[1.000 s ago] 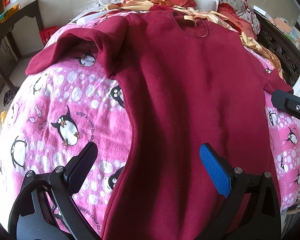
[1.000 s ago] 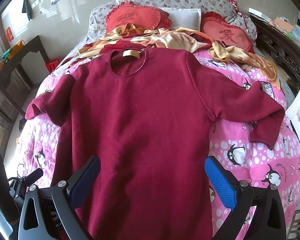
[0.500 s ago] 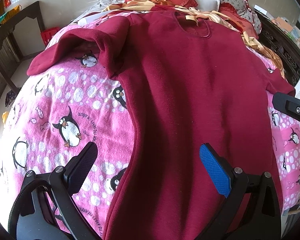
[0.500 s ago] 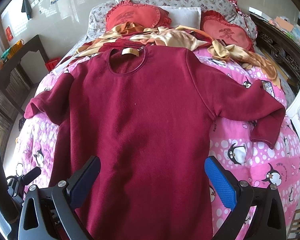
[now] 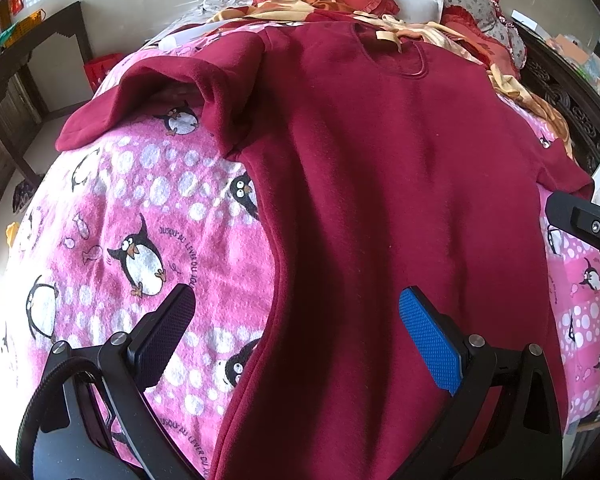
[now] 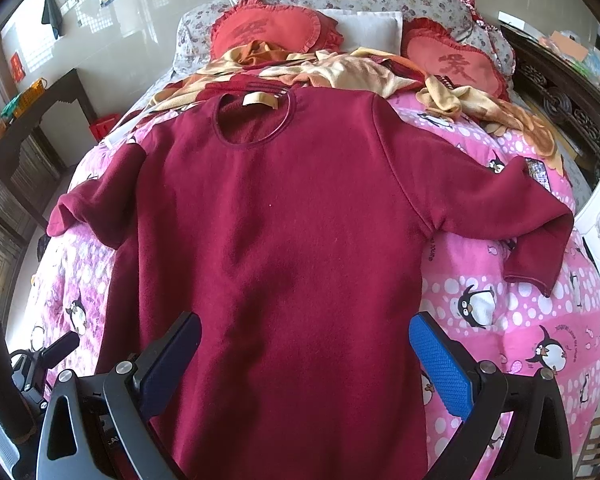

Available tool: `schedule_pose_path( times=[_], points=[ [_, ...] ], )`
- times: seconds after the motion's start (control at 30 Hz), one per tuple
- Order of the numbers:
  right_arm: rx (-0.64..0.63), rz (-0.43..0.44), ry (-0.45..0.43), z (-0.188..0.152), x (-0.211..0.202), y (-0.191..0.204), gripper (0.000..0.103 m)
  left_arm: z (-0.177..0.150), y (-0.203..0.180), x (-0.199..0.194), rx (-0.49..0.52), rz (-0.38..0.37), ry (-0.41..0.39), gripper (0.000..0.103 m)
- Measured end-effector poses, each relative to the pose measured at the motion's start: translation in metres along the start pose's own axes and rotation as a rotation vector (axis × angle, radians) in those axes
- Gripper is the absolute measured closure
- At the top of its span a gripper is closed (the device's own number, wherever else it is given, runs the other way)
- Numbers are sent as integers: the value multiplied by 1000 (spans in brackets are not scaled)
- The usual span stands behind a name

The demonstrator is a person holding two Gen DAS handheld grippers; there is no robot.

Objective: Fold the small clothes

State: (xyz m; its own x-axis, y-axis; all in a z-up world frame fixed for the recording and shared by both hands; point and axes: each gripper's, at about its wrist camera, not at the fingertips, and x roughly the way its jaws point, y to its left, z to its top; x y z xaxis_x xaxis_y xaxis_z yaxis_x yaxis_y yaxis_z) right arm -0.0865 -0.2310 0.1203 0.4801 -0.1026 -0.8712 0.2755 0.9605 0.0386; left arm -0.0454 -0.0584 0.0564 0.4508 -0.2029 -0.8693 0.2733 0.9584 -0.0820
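A dark red sweater (image 6: 300, 240) lies flat, front side up, on the pink penguin blanket (image 5: 140, 208) of the bed.

The left tool (image 5: 296, 332) hangs open over the sweater's left edge. The left sleeve is bunched, the right sleeve bends down at the cuff. The right tool (image 6: 304, 354) is open over the lower body, and the hem is cut off below.

The dark red long-sleeved fleece top (image 6: 300, 232) lies spread flat on the pink penguin-print blanket (image 5: 140, 208), with open blanket on both sides of its body and below each sleeve. Beyond the neckline, a heap of crumpled yellow and orange clothes (image 6: 340, 74) and two red heart-shaped cushions (image 6: 268, 32) crowd the head of the bed.
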Motion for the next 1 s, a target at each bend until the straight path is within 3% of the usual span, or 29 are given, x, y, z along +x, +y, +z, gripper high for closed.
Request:
schedule_pose_path(
  times=[0.63,0.83,1.0],
  points=[
    [13,17,2,13,18,-4,0,21,19,-2,-32,45,-24,1],
    [-20,33,-9,23,24,5,0,44,47,-8,-76,78,-56,1],
    [-48,57,-20,30,28,14,0,68,92,-13,-172,112,-82,1]
  ],
)
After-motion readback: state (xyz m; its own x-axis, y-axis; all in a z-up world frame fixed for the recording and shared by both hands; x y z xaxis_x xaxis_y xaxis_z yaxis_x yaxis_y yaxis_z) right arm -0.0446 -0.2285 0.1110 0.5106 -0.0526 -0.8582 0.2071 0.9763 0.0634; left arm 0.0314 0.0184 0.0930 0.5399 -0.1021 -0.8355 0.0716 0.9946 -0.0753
